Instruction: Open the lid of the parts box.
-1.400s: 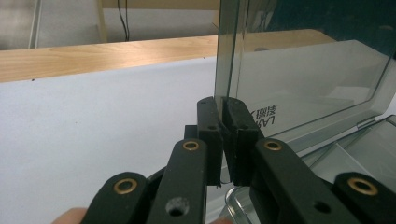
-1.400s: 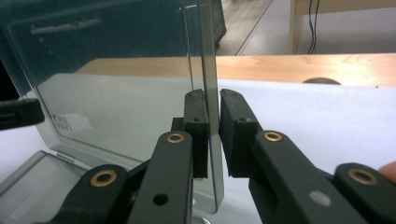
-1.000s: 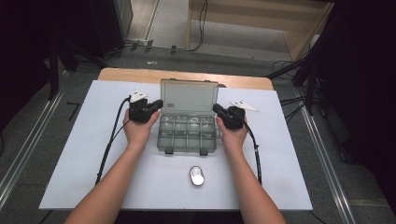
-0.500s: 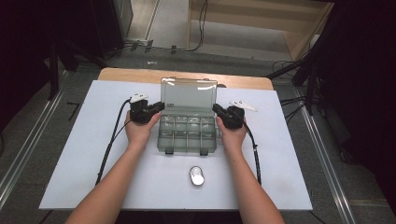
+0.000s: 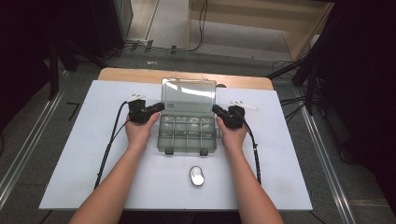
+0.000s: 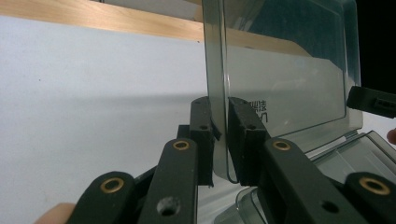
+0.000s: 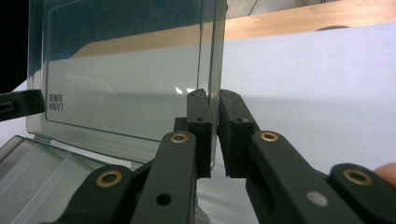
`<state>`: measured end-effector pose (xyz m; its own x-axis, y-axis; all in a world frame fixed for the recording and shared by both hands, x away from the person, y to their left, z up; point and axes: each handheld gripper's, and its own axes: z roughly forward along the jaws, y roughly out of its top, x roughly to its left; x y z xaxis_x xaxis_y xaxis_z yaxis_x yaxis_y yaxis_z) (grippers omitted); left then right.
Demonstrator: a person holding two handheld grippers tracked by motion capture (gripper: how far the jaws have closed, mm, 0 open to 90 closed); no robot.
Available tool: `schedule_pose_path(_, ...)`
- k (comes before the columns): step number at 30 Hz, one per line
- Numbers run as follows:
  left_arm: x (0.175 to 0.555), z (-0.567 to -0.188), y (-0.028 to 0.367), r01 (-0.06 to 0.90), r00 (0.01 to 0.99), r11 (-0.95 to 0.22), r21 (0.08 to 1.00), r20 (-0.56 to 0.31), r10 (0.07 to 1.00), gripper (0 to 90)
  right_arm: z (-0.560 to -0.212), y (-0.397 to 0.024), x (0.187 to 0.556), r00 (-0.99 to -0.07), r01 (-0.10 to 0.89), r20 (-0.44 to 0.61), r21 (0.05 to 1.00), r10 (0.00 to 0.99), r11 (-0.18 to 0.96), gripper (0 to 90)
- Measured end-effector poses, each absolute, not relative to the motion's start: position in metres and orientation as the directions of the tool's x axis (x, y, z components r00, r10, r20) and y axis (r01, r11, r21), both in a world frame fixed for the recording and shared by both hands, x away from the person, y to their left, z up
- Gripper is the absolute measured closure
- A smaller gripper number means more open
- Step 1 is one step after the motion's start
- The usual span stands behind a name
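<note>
A clear plastic compartment box (image 5: 187,135) lies on the white mat, and its lid (image 5: 188,95) stands upright at the back. My left gripper (image 5: 159,108) is shut on the lid's left edge. In the left gripper view the lid (image 6: 285,79) passes edge-on between the pads of the left gripper (image 6: 222,135). My right gripper (image 5: 216,109) is shut on the lid's right edge. In the right gripper view the same lid (image 7: 126,70) runs between the pads of the right gripper (image 7: 213,126). Each gripper view also catches the other gripper's jaw tip through the lid.
A small oval white and grey object (image 5: 196,176) lies on the mat in front of the box. The white mat (image 5: 84,154) covers a wooden table (image 5: 140,74). Cables trail from both grippers toward the front edge. Dark stands and floor cables surround the table.
</note>
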<state>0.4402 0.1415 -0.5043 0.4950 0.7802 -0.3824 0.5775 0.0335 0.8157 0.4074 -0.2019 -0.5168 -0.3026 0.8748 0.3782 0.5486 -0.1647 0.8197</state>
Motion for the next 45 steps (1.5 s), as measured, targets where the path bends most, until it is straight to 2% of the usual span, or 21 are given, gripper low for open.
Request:
schedule_pose_path(13, 0.4432, -0.5067, 0.1433, 0.626, 0.469, 0.042, 0.779, -0.419, 0.777, 79.0, -0.5184, -0.2025, 0.4108, -0.292, 0.599, 0.405, 0.783, 0.866, -0.165, 80.7)
schedule_pose_path(45, 0.4452, -0.5082, 0.1401, 0.663, 0.438, 0.014, 0.748, -0.403, 0.803, 77.2, -0.5199, -0.2016, 0.4155, -0.272, 0.651, 0.410, 0.745, 0.870, -0.148, 78.5)
